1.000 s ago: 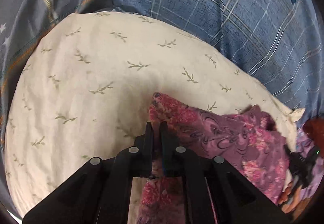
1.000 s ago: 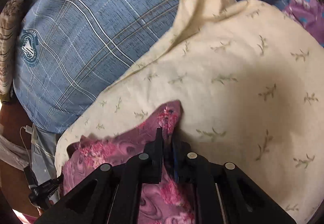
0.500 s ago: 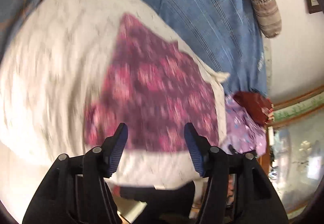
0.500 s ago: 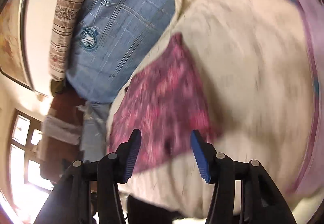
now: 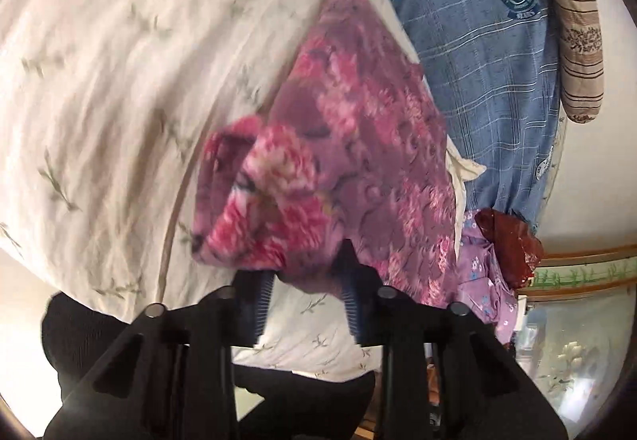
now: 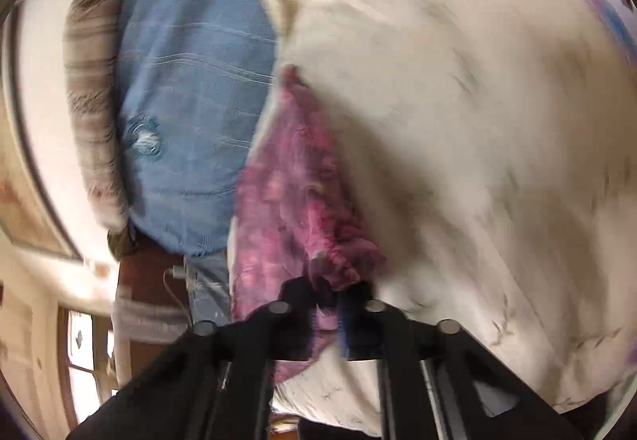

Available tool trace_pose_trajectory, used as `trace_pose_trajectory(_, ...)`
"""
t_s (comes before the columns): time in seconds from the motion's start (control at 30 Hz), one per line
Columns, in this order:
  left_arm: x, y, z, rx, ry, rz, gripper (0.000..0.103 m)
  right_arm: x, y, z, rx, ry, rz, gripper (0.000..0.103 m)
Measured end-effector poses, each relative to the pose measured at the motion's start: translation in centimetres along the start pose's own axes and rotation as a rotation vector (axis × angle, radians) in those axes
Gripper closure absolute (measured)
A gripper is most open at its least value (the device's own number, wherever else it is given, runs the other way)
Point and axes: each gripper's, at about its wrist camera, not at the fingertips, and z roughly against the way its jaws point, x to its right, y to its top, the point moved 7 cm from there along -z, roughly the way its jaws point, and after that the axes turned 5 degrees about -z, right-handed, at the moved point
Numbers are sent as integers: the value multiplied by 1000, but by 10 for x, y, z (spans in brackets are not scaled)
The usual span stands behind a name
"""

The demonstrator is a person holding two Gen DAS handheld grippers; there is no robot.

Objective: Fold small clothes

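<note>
A small pink and purple floral garment [image 5: 342, 169] lies on a cream pillow with a leaf print [image 5: 119, 81]. In the left wrist view its near edge is bunched up and drapes over my left gripper [image 5: 306, 280], whose jaws stand apart around the fold. In the right wrist view the same garment [image 6: 294, 201] runs along the pillow's [image 6: 477, 121] left side, and my right gripper [image 6: 332, 296] is pinched shut on its gathered near corner. Both views are motion-blurred.
A blue plaid cloth with a round crest [image 5: 477, 42] lies beyond the pillow, with a striped bolster [image 5: 573, 22] past it. A lilac flowered cloth [image 5: 481, 292] and a dark red item [image 5: 509, 245] lie at the pillow's right end. A window [image 6: 85, 356] shows at lower left.
Both grippers let go of the garment and opened half a second ago. They have since come back onto its near edge, the right one shutting on it, and the edge is lifted and bunched.
</note>
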Motion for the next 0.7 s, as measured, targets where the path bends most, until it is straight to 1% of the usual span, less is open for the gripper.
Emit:
trace_pose_trajectory(0.03, 6, 3, 6, 22, 37, -40, 81, -18, 5, 12, 31, 7, 74, 96)
trace_pose_trajectory(0.07, 9, 5, 8, 33, 56, -62, 81, -40, 8, 24, 57, -13, 175, 96)
trace_pose_trajectory(0.1, 11, 5, 7, 42, 73, -80, 81, -49, 10, 28, 59, -22, 218, 96)
trace_pose_trajectory(0.13, 10, 5, 5, 41, 81, -85, 81, -53, 11, 29, 52, -33, 234, 96)
trace_pose_trajectory(0.17, 6, 3, -1, 27, 102, -82, 81, -47, 11, 26, 45, -62, 226, 96)
trace_pose_trajectory(0.2, 1, 0, -8, 8, 121, -71, 81, -31, 11, 19, 42, -115, 216, 96)
trace_pose_trajectory(0.23, -7, -2, -12, -9, 125, -57, 81, -16, 10, 13, 38, -159, 202, 96)
trace_pose_trajectory(0.27, -11, -3, -15, -18, 115, -41, 81, 12, 8, 3, 28, -236, 166, 96)
trace_pose_trajectory(0.3, -14, -4, -14, -20, 91, -25, 81, 32, 6, -2, 12, -268, 127, 96)
trace_pose_trajectory(0.33, -15, -5, -13, -23, 83, -24, 81, 50, 1, -6, -11, -232, 62, 97)
trace_pose_trajectory(0.37, -14, -5, -8, -26, 82, -33, 81, 54, 0, -1, 8, -185, 31, 94)
trace_pose_trajectory(0.4, -10, -6, -4, -24, 74, -46, 81, 52, 0, 5, 9, -190, 28, 92)
trace_pose_trajectory(0.43, -5, -7, 1, -22, 62, -72, 81, 47, 0, 12, 15, -214, 46, 88)
trace_pose_trajectory(0.47, 4, -12, 10, -17, 50, -115, 81, 42, 2, 21, 39, -242, 63, 87)
trace_pose_trajectory(0.5, 11, -15, 17, -9, 37, -146, 81, 34, 4, 34, 77, -265, 89, 87)
trace_pose_trajectory(0.53, 24, -19, 23, 1, 8, -190, 81, 26, 5, 43, 107, -268, 110, 87)
trace_pose_trajectory(0.57, 38, -22, 31, 11, -21, -237, 80, 14, 8, 57, 155, -260, 136, 86)
trace_pose_trajectory(0.6, 50, -23, 36, 24, -37, -274, 75, 4, 10, 63, 180, -245, 159, 86)
trace_pose_trajectory(0.63, 62, -21, 42, 47, -41, -316, 70, -10, 9, 69, 193, -220, 194, 83)
trace_pose_trajectory(0.67, 73, -15, 47, 81, -26, -356, 55, -22, 7, 71, 193, -201, 228, 75)
trace_pose_trajectory(0.7, 81, -9, 48, 111, -10, -379, 44, -35, 4, 68, 187, -186, 261, 69)
